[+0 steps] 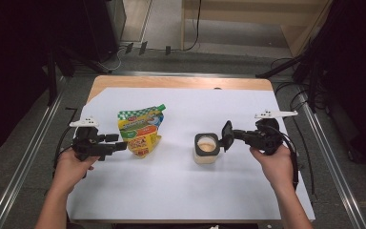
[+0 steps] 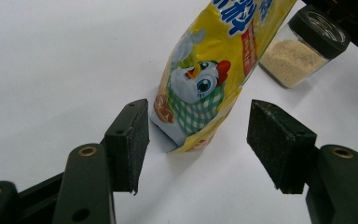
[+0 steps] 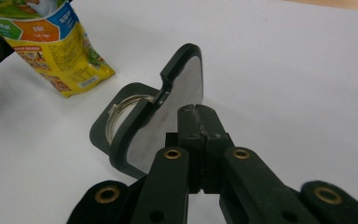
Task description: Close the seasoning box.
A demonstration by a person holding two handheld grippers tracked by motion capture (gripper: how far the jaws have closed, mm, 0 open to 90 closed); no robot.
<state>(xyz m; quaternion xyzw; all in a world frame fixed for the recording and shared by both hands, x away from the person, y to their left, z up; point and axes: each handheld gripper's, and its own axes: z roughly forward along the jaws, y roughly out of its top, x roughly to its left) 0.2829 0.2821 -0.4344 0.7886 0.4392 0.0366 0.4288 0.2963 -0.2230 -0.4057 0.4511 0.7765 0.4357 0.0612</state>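
A worktop (image 1: 181, 191) covered with a white sheet is seen from above. A yellow-and-green pouch (image 1: 140, 131) stands near the middle-left of the sheet, at about 9 o'clock from centre; a small clear jar (image 1: 207, 149) with pale granules and a black rim sits at about 3 o'clock from the pouch, well apart from it. The jar's hinged black lid (image 1: 227, 136) is raised upright at the jar's 3 o'clock edge. The left gripper (image 1: 119, 145) is held just at the pouch's 9 o'clock side, its jaws parted. In the left gripper view the pouch's lower end (image 2: 191, 116) stands between the two pads, somewhat beyond them, with white sheet visible on either side; no contact is seen. The jar (image 2: 303, 51) is seen past the pouch at 1 o'clock in that view. The right gripper (image 1: 233, 135) is held at the jar's 3 o'clock side. In the right gripper view its jaws are pressed fully together, their tips against the flat inner face of the raised lid (image 3: 168, 121); nothing is clamped between them. The jar's open mouth (image 3: 121, 112) lies behind the lid.
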